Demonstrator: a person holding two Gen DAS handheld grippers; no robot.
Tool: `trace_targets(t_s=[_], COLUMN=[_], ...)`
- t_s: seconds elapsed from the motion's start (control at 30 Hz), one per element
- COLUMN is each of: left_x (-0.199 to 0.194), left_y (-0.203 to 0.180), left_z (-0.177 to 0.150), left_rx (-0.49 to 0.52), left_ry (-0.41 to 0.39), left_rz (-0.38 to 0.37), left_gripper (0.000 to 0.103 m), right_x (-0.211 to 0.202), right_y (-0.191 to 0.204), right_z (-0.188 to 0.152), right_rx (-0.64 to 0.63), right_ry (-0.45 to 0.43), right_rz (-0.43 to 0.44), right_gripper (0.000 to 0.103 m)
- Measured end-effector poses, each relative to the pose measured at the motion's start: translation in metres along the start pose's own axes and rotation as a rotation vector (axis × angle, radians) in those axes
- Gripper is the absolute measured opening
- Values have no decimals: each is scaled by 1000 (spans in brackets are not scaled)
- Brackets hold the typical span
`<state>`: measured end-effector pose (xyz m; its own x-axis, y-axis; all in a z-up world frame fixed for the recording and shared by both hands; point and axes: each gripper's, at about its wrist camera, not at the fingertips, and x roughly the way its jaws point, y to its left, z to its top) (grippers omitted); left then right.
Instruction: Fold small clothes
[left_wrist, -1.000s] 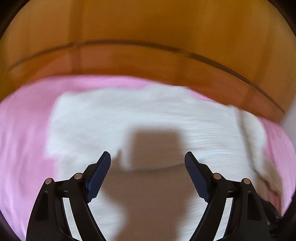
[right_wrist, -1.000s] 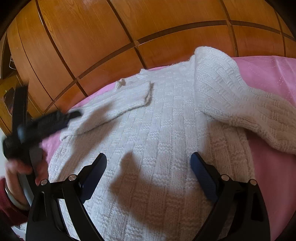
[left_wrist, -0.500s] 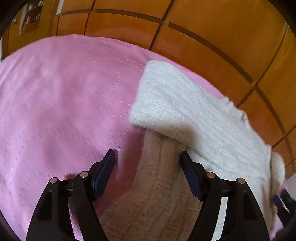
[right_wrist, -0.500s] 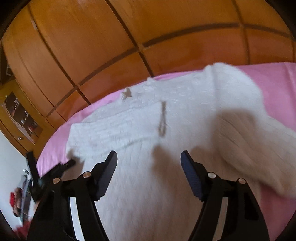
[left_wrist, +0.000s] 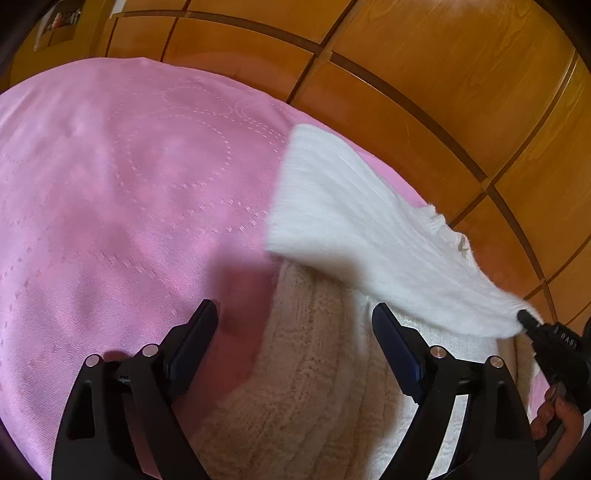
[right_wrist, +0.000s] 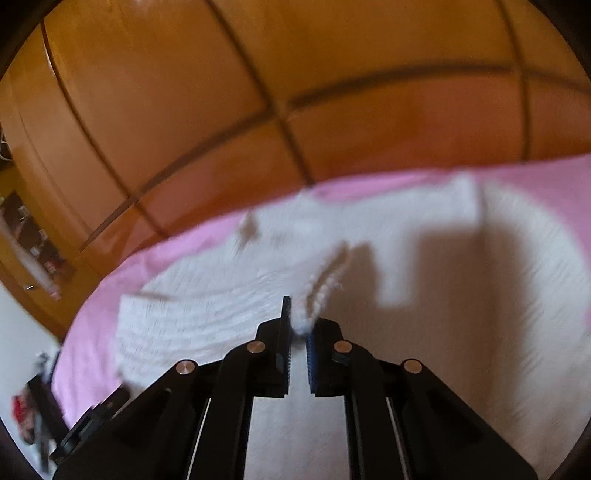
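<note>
The white knitted sweater (left_wrist: 314, 387) lies on a pink bedspread (left_wrist: 110, 203), beside a wooden panelled wall (left_wrist: 443, 74). The right gripper (right_wrist: 297, 328) is closing and pinches a bit of the sweater's knit between its pads. The left gripper (left_wrist: 295, 325) stands wide, opening further, over the sweater's edge without gripping it.

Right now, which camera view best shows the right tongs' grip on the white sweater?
The right wrist view: the right tongs, closing, pinch a tuft of the white sweater between their pads. The left wrist view shows only their tip at the lifted sweater edge, from the side.
</note>
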<state>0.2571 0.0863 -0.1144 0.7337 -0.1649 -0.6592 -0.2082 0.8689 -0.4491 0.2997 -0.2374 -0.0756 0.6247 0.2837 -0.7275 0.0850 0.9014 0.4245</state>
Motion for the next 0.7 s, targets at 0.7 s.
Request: trace_targets(t_s=[0.7], left_x=[38], left_y=[20], left_z=[70], left_rx=[-92], left_ry=[-34], left_rz=[307], left_gripper=[84], right_x=[18], right_y=[-58], right_z=[-31], right_rx=[150], right_ry=[34], right_rz=[34], right_gripper=[5])
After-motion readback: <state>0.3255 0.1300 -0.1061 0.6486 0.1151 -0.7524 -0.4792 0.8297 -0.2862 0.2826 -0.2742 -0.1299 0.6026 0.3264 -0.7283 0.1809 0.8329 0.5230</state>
